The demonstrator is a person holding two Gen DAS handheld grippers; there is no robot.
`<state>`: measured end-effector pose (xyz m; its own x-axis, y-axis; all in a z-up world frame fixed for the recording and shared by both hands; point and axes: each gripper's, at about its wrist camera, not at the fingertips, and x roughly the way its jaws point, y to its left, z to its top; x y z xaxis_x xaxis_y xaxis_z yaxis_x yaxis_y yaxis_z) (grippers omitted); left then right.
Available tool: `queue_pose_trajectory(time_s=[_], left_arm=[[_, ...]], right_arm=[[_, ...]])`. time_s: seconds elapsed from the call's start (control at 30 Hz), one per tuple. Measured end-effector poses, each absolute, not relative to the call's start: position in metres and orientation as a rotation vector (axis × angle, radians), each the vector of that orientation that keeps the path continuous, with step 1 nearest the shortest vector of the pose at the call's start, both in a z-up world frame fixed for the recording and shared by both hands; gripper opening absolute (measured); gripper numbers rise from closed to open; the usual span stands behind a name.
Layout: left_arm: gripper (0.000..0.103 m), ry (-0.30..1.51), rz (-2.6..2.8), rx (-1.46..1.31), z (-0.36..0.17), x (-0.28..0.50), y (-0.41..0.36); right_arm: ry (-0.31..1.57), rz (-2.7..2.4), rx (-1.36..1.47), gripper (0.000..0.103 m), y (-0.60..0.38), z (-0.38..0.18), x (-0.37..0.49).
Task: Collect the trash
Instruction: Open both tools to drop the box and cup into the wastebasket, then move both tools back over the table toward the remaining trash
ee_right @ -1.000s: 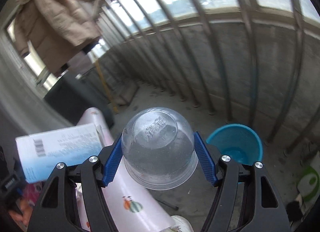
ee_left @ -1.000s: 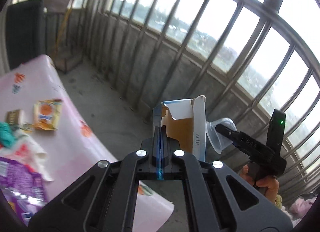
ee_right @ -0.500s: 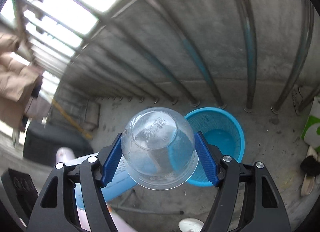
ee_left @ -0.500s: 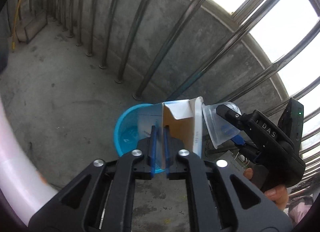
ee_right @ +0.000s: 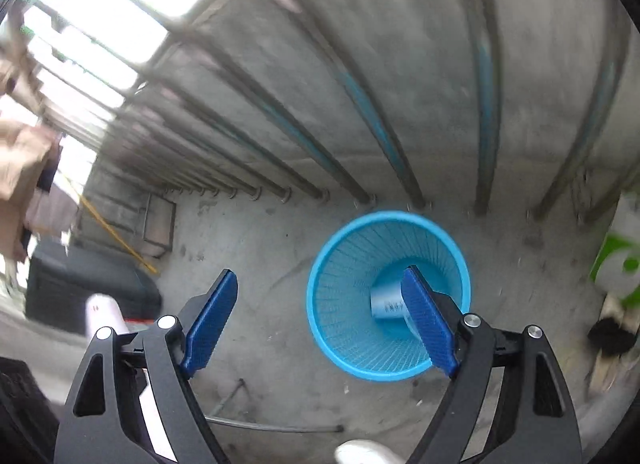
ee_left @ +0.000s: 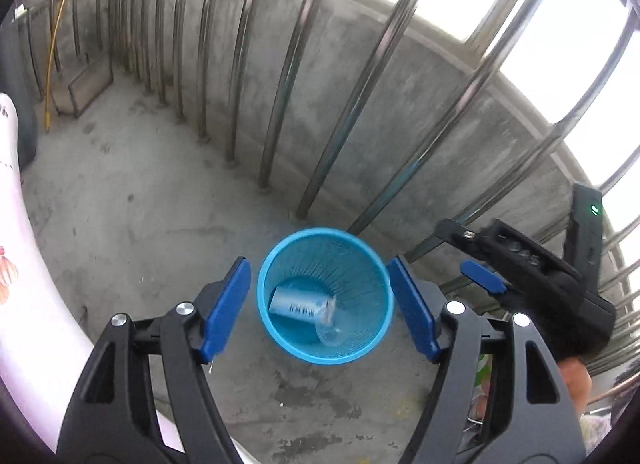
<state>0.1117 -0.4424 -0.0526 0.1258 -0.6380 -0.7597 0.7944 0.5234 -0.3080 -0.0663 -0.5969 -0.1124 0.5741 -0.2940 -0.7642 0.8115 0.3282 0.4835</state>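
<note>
A blue mesh waste basket (ee_left: 362, 264) stands on the concrete floor by the railing; it also shows in the right wrist view (ee_right: 348, 264). Inside it lie a light-blue carton (ee_left: 298, 302) and a clear plastic cup (ee_left: 334, 330); the carton shows in the right wrist view (ee_right: 386, 300) too. My left gripper (ee_left: 320, 310) is open and empty, right above the basket. My right gripper (ee_right: 320, 320) is open and empty, above the basket's left rim; it shows at the right of the left wrist view (ee_left: 516, 260).
Steel railing bars (ee_left: 280, 76) on a concrete kerb stand just behind the basket. The pink-clothed table edge (ee_left: 24, 284) is at the left. A yellow-handled tool (ee_right: 112, 232) and a dark bin (ee_right: 80, 284) stand farther left. A thin rod (ee_right: 272, 428) lies on the floor.
Both grippers opened over the basket. The carton left my left gripper and the clear cup left my right gripper; both now lie in the basket.
</note>
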Motion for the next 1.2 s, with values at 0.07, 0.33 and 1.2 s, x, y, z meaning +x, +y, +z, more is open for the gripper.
queue_pose_trajectory(time_s=[0.07, 0.33, 1.2], left_arm=[[0.078, 0.967, -1.059, 0.181, -0.039, 0.106, -0.420], [0.085, 0.914, -0.950, 0.158, 0.000, 0.098, -0.321], [0.094, 0.681, -0.703, -0.043, 0.118, 0.108, -0.101]], right_arm=[[0.617, -0.781, 0.890, 0.087, -0.583, -0.093, -0.056], [0.647, -0.742, 0.550, 0.095, -0.516, -0.043, -0.009], [0.557, -0.445, 0.143, 0.097, -0.312, 0.081, 0.065]])
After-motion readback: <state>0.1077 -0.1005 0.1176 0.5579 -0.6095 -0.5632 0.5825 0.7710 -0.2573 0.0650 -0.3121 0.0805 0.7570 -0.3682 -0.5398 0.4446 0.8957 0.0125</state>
